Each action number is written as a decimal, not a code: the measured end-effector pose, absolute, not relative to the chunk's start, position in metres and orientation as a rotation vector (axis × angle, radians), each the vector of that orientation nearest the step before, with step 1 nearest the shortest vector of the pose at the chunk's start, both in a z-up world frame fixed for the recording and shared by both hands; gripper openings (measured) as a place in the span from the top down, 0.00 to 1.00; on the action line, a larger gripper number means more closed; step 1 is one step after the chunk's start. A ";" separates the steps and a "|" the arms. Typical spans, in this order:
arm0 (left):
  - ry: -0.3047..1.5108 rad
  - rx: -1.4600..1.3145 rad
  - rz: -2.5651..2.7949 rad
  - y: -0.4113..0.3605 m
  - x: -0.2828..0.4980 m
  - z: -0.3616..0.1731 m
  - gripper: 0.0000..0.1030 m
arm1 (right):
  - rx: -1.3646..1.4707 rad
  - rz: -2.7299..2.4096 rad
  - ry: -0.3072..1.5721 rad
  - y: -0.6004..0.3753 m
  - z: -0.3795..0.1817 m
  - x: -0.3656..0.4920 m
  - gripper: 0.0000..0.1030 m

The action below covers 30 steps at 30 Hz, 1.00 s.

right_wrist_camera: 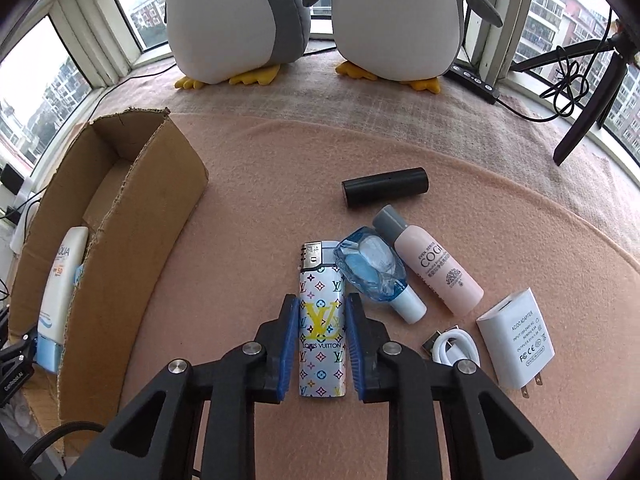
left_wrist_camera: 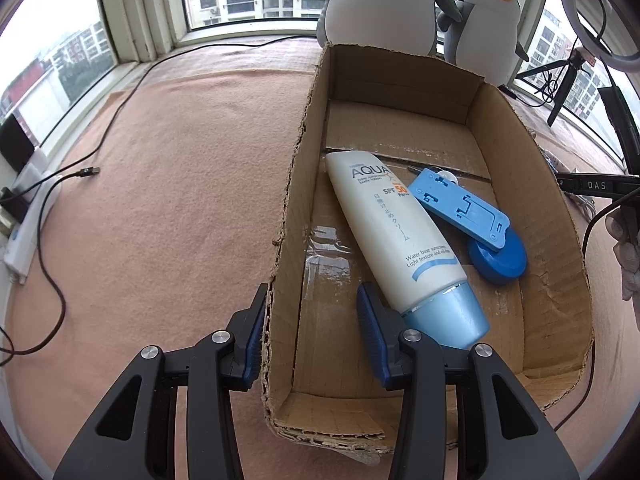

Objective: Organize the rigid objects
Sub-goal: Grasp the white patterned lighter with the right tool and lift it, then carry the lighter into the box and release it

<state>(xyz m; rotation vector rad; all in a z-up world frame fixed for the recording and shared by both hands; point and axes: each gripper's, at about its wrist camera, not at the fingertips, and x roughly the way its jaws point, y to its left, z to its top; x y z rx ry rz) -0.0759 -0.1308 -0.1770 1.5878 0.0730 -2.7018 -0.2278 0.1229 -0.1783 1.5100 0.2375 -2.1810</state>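
In the left wrist view, an open cardboard box point(left_wrist_camera: 532, 184) holds a white sunscreen tube point(left_wrist_camera: 394, 232) with a light blue cap and a blue plastic clip stand point(left_wrist_camera: 468, 210). My left gripper point(left_wrist_camera: 312, 314) is open and straddles the box's left wall, one finger outside and one inside beside the tube's cap. In the right wrist view, a patterned lighter point(right_wrist_camera: 322, 324) lies flat on the pink blanket. My right gripper point(right_wrist_camera: 322, 338) is shut on the lighter, its blue pads point(right_wrist_camera: 290, 340) pressed to both long sides. The box point(right_wrist_camera: 132, 216) stands to the left.
Right of the lighter lie a blue glass bottle point(right_wrist_camera: 370, 270), a pink bottle point(right_wrist_camera: 438, 272), a black cylinder point(right_wrist_camera: 386, 192), a white charger point(right_wrist_camera: 516, 340) and a coiled white cable point(right_wrist_camera: 454, 348). Two plush penguins point(right_wrist_camera: 240, 20) stand by the window. A black cable point(left_wrist_camera: 64, 176) trails over the blanket.
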 end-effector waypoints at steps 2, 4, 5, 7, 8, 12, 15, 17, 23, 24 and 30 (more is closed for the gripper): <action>0.074 1.588 -2.702 -0.131 -0.076 -0.177 0.59 | 1.504 -2.182 0.257 0.120 -0.178 -0.223 0.80; 0.076 1.588 -2.702 -0.131 -0.076 -0.176 0.59 | 1.500 -2.183 0.252 0.119 -0.178 -0.217 0.80; 0.077 1.587 -2.703 -0.131 -0.076 -0.176 0.59 | 1.499 -2.183 0.242 0.120 -0.178 -0.215 0.80; 0.079 1.586 -2.704 -0.131 -0.076 -0.176 0.59 | 1.498 -2.186 0.217 0.121 -0.177 -0.209 0.80; 0.081 1.585 -2.705 -0.131 -0.076 -0.176 0.59 | 1.496 -2.187 0.207 0.122 -0.177 -0.206 0.80; 0.081 1.585 -2.706 -0.131 -0.076 -0.176 0.59 | 1.493 -2.191 0.153 0.122 -0.174 -0.195 0.80; 0.084 1.584 -2.708 -0.131 -0.076 -0.175 0.59 | 1.479 -2.198 0.117 0.120 -0.168 -0.188 0.80; 0.083 1.584 -2.709 -0.131 -0.076 -0.175 0.59 | 1.465 -2.202 0.089 0.121 -0.162 -0.183 0.80; 0.082 1.583 -2.710 -0.131 -0.077 -0.175 0.59 | 1.400 -2.222 0.040 0.119 -0.136 -0.173 0.80; 0.082 1.582 -2.710 -0.131 -0.077 -0.175 0.59 | 1.386 -2.223 0.038 0.118 -0.131 -0.172 0.80; 0.087 1.581 -2.710 -0.129 -0.077 -0.175 0.59 | 1.291 -2.219 0.038 0.101 -0.097 -0.165 0.80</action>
